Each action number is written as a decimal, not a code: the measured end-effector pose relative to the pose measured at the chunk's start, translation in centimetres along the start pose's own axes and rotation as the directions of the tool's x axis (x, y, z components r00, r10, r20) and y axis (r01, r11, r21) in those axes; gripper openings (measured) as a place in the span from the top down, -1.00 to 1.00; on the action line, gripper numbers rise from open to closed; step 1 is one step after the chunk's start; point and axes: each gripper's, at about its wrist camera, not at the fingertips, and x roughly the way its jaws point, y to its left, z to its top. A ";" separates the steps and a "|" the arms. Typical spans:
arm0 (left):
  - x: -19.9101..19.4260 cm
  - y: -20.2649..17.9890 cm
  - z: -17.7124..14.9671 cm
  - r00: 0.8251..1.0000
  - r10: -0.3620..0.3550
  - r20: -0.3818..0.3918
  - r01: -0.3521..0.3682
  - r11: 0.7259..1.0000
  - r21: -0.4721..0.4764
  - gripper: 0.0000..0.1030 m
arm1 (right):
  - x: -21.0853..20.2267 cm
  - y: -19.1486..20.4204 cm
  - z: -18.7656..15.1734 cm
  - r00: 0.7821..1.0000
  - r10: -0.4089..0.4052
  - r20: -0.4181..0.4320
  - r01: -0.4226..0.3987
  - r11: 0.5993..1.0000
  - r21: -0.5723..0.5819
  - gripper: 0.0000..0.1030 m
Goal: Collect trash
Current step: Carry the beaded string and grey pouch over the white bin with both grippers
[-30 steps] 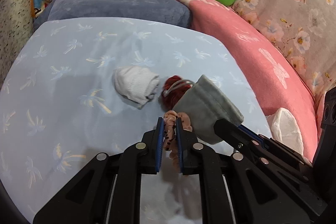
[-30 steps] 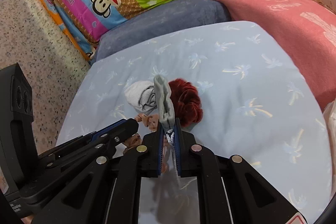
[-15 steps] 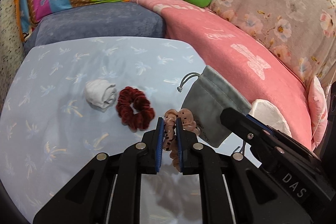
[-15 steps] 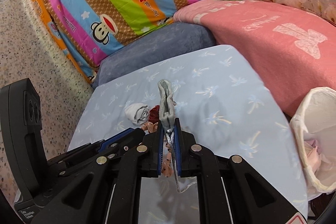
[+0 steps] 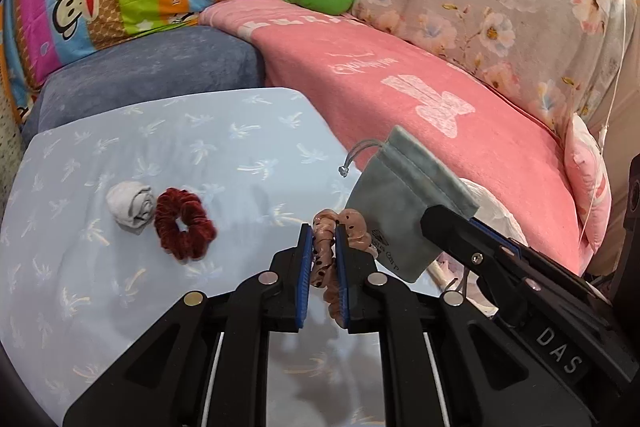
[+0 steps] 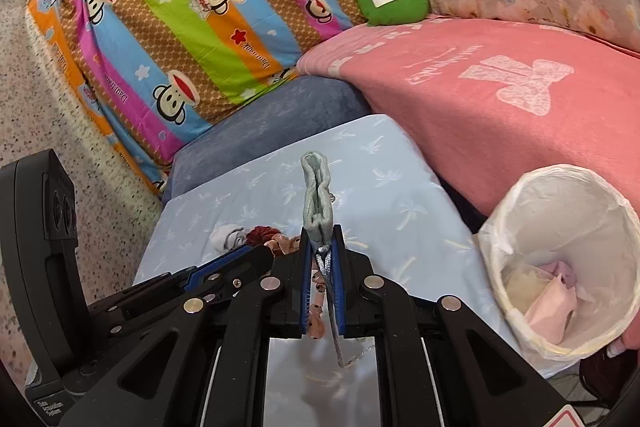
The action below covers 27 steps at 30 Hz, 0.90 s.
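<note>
Left gripper (image 5: 323, 233) closed on a pink dotted scrunchie (image 5: 347, 227), held above the blue palm-print sheet (image 5: 200, 147). Right gripper (image 6: 321, 239) clamped on a grey drawstring pouch (image 6: 317, 195), lifted, its mouth edge-on and nearly shut. White lined bin (image 6: 560, 267) just beside the sheet's right edge, already with crumpled paper inside. Still lying on the sheet: a dark red scrunchie (image 5: 183, 227) touching a rolled white sock (image 5: 132, 205). Possible trouble from here: both held pieces soft and pinched only at an edge, so likely to slip out in a quick swing and fall short of the bin. Also possible: the loose cord (image 5: 354, 157) of the pouch catching on the other gripper, both tools being very near. Light bin easily tipped by a knock on the rim.
</note>
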 end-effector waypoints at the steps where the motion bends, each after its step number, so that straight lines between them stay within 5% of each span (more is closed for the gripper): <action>1: 0.1 -0.5 0.1 1.000 -0.002 0.000 0.002 1.000 0.008 0.77 | -0.4 -0.6 0.0 1.000 -0.005 0.005 0.005 1.000 0.005 0.83; 27: 3.6 -11.3 0.6 0.995 -0.086 -0.047 0.093 0.979 0.179 0.77 | -5.5 -12.0 -0.5 0.989 -0.131 0.074 0.119 0.980 0.157 0.83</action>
